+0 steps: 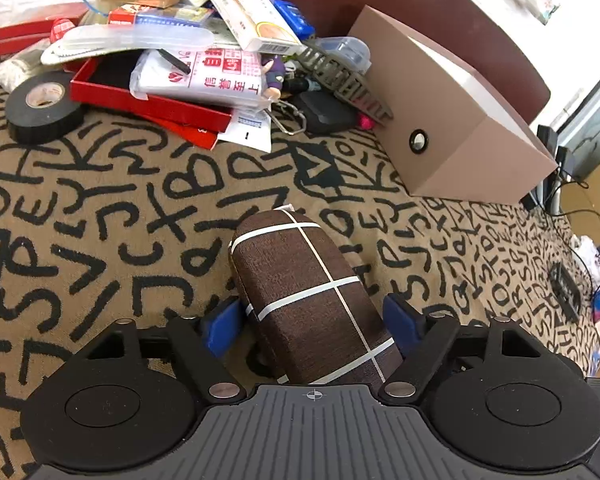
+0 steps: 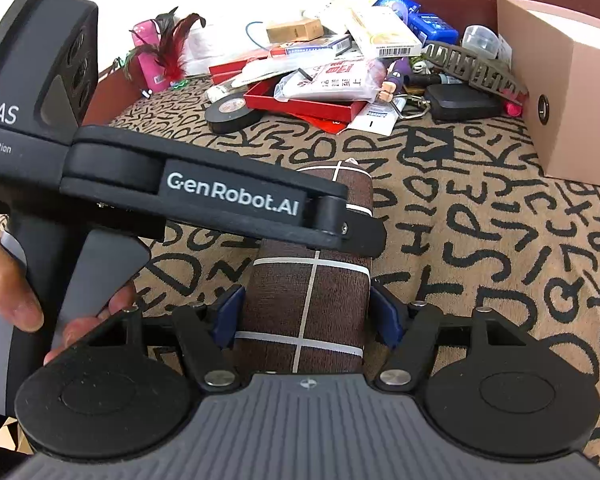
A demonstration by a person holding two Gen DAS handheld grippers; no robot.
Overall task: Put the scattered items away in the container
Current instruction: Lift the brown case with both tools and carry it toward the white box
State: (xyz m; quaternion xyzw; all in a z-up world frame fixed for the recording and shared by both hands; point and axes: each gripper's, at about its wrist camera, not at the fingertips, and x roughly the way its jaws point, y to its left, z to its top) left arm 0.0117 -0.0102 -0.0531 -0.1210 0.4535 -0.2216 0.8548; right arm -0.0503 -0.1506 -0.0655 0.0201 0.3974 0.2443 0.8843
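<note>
A brown case with white grid lines (image 1: pixel 312 296) lies lengthwise between both grippers above the patterned tabletop. My left gripper (image 1: pixel 314 322) has its blue pads on both sides of the case's near end. My right gripper (image 2: pixel 306 312) is shut on the same case (image 2: pixel 308 292), and the left gripper's black body (image 2: pixel 220 196) crosses over the case in the right wrist view. A pile of scattered items (image 1: pixel 172 40) lies at the far side. A closed tan box (image 1: pixel 452 112) stands at the right.
The pile holds a black tape roll (image 1: pixel 44 106), a red tray (image 1: pixel 148 100), a white packet (image 1: pixel 204 74), a medicine box (image 1: pixel 252 12), a carabiner (image 1: pixel 290 118) and a black pouch (image 1: pixel 328 112). A pink bottle with red feathers (image 2: pixel 160 52) stands far left.
</note>
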